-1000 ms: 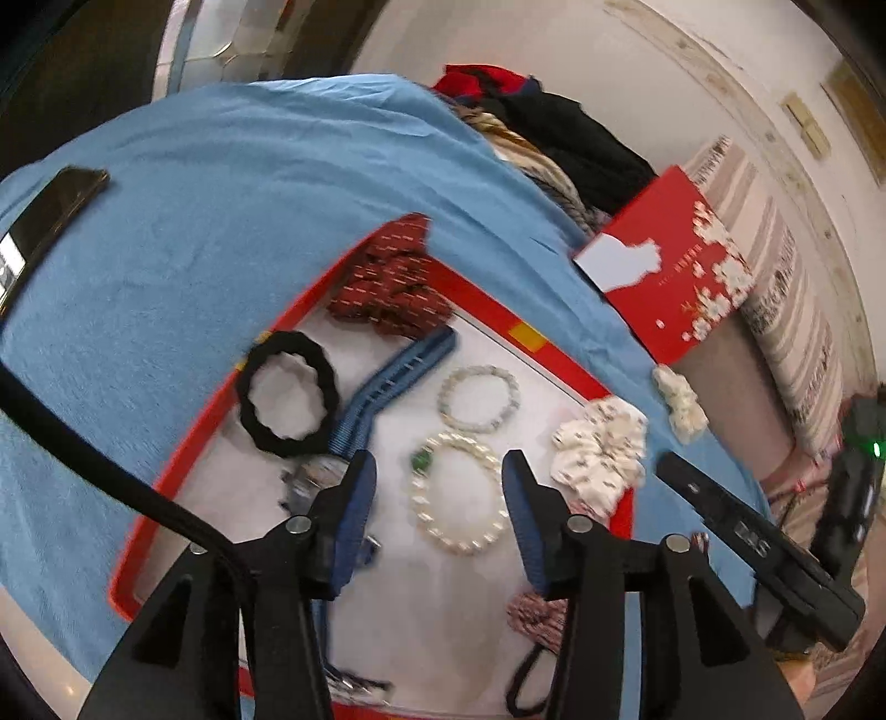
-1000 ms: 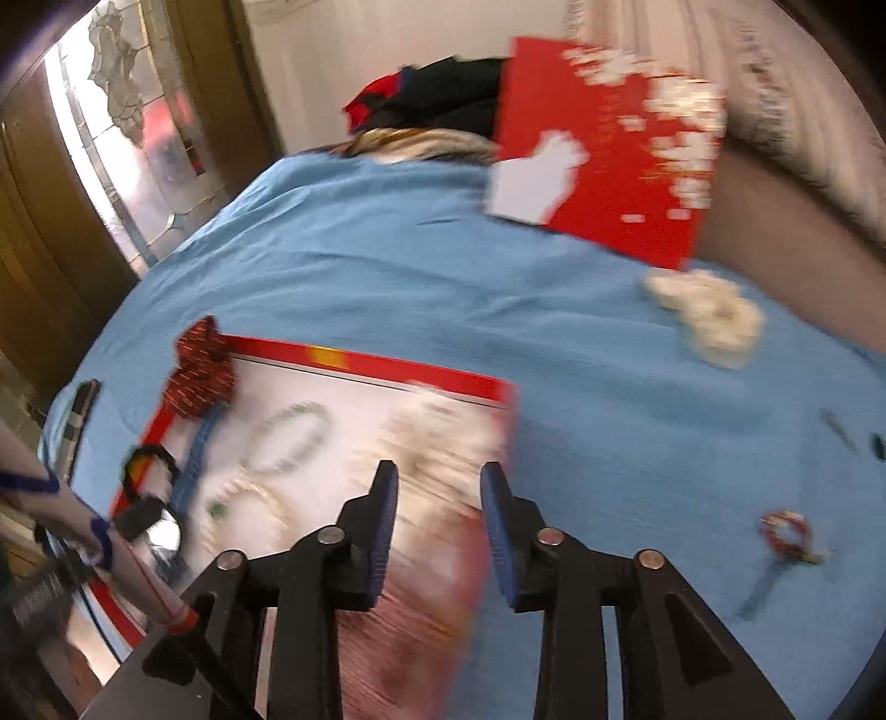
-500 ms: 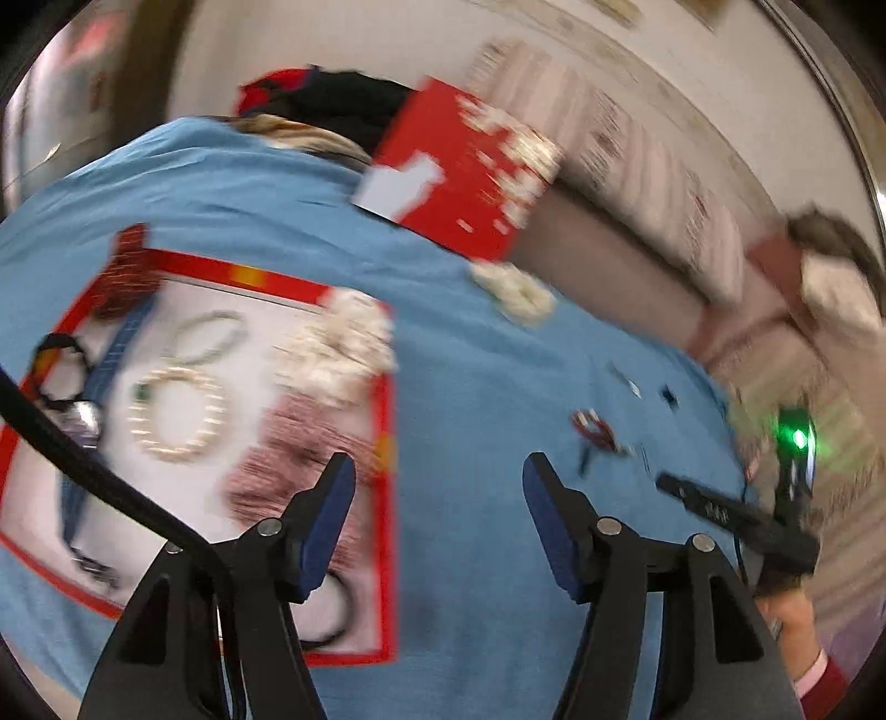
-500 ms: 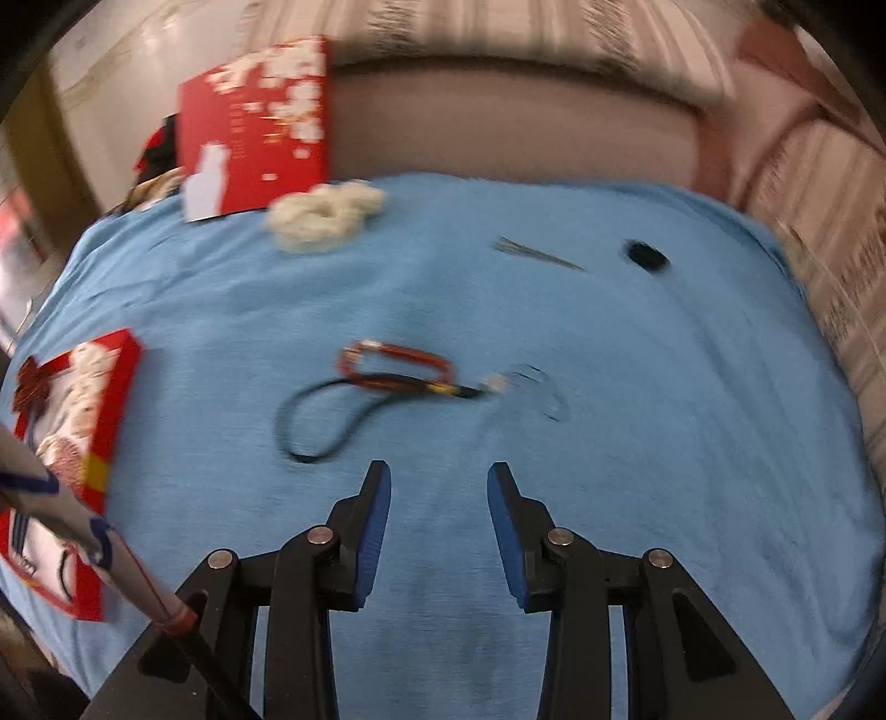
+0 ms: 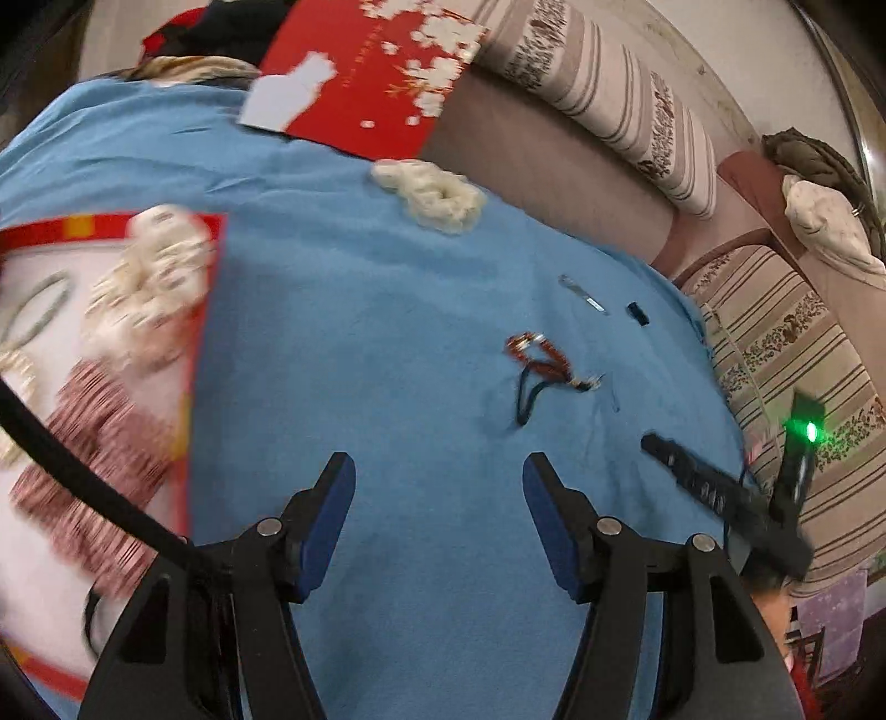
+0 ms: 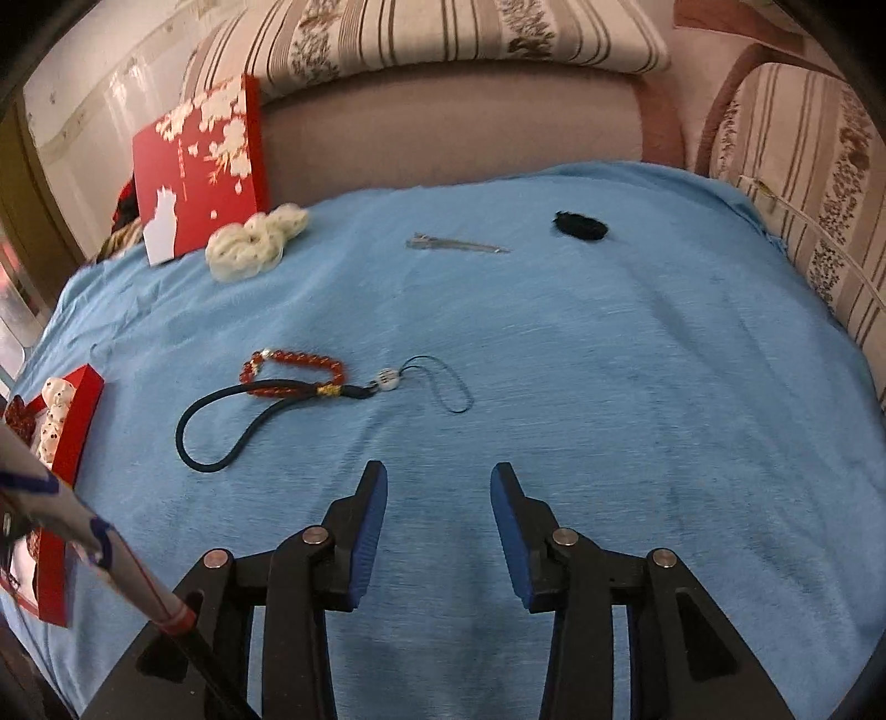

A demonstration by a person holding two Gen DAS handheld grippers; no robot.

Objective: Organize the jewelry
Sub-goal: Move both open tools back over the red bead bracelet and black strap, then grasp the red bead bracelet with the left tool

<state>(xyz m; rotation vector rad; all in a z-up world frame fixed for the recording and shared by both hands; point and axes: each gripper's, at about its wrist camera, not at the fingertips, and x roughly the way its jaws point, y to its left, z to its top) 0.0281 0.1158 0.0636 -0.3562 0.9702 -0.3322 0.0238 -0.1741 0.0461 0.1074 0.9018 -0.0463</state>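
A blue cloth (image 6: 554, 343) covered the surface. Behind it ran a mauve sofa (image 6: 454, 122) with striped floral cushions (image 6: 443, 33). A pale wall (image 6: 83, 111) stood at left.

Bare blue cloth (image 6: 609, 387) lies open ahead; only the red bead bracelet (image 6: 293, 376) and black cord (image 6: 221, 437) obstruct the left

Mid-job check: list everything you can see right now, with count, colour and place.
blue cloth: one, blue, covers the surface
red tray: one, red rim, left edge, holds scrunchies and bracelets
red bead bracelet: one, red, mid-cloth
dark cord strap: one, dark, overlaps the bracelet
cream scrunchie: one, cream, by the box
red box: one, red, white blossoms, far left
hair clip: one, silver, far centre
black item: one, far right
left gripper: open, empty
right gripper: opening, empty
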